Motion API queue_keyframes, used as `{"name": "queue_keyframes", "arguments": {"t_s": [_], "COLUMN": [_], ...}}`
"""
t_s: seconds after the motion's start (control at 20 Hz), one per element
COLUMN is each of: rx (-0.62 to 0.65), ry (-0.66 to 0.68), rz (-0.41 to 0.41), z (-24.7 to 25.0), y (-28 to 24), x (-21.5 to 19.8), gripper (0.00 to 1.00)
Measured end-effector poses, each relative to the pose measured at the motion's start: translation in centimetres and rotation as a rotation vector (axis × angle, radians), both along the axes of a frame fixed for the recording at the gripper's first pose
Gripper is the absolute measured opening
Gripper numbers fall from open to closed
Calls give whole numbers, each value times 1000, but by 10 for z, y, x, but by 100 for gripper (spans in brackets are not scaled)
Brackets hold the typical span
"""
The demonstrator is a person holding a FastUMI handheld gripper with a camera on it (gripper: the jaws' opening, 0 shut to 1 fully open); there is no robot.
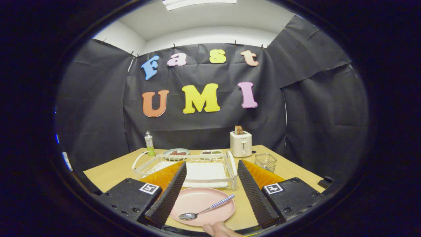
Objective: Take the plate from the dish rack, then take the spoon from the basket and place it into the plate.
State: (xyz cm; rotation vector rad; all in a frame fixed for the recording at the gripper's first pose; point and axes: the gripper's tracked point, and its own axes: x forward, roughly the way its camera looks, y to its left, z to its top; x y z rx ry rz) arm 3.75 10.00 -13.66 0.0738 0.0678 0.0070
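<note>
The hand-held gripper (210,194) is hanging wide open over the desk (108,172), gripping nothing, its two ribbed fingers (171,194) splayed either side of the pink plate (197,199). The spoon (206,209) is lying on the plate, bowl towards the camera, checked handle pointing away to the right, so by the look of it both steps are already done. If the spoon needs lifting again, I'm judging it light, stiff and a bit slippery at the polished bowl; the patterned handle is offering the better hold, pinched across its narrow width. The plate is looking rigid and smooth, probably breakable, best taken by the rim. Just beyond the plate the white dish rack (204,171) is sitting empty. The wire basket (265,162) is standing to the right of it, a toaster (240,143) further back, with a green bottle (149,143) and two small dishes (176,152) behind the rack. A fingertip (218,228) is peeking in at the plate's near edge
</note>
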Motion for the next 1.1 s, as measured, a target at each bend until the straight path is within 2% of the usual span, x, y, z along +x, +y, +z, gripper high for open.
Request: {"name": "queue_keyframes", "arguments": {"t_s": [0.3,0.5,0.65,0.85,1.1], "rx": [-28,14,34,3,21], "ry": [-7,-22,-16,-34,-30], "rz": [-8,-6,25,-3,17], "z": [22,31,38,48,54], "y": [-13,-19,-15,-23,-21], "x": [-28,-40,-51,-63,-69], "gripper": [100,100,100,100,100]}}
